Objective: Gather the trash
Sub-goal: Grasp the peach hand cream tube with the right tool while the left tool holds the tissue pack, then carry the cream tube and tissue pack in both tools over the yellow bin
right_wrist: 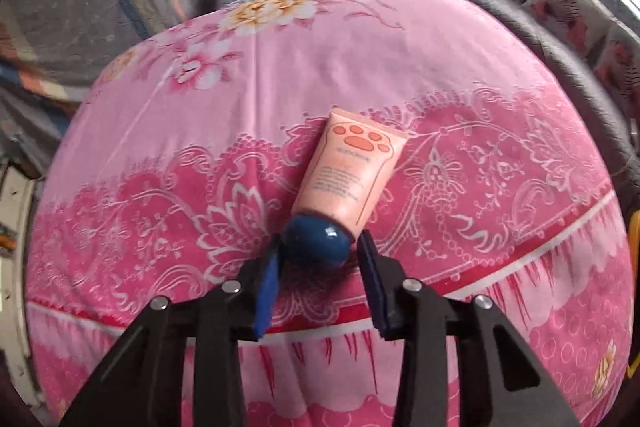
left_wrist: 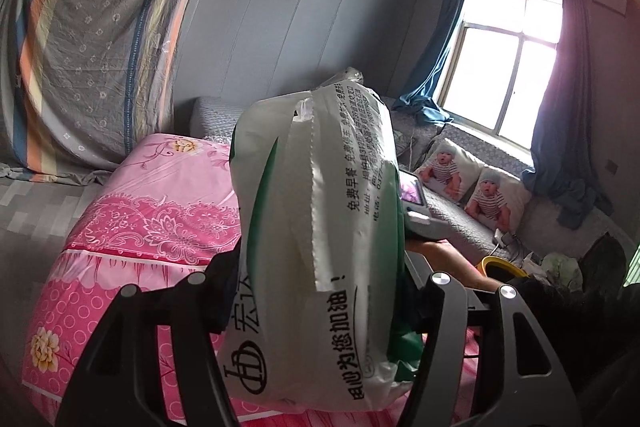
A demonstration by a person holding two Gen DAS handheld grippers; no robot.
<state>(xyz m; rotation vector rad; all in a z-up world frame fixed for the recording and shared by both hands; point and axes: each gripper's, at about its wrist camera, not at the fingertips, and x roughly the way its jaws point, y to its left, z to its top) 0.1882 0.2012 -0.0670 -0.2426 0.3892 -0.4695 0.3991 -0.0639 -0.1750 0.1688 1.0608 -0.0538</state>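
— What's the left gripper (left_wrist: 316,291) got?

— A white plastic bag (left_wrist: 320,211) with black print and green patches. It stands up between the fingers (left_wrist: 438,303), and its bottom bulges toward the camera. I can't tell whether the pads press on it.

— And behind it?

— A bed under a pink flowered cover (left_wrist: 152,211). Past that, a striped sheet (left_wrist: 96,43) hangs on the grey wall.

— On the right?

— A bright window (left_wrist: 508,67) with blue curtains (left_wrist: 436,47) either side. Below it, a grey couch (left_wrist: 460,223) with two pillows (left_wrist: 472,179) printed with babies. Someone's forearm (left_wrist: 452,259) shows just beside the bag, and a yellow rim (left_wrist: 500,263) sits beyond it.
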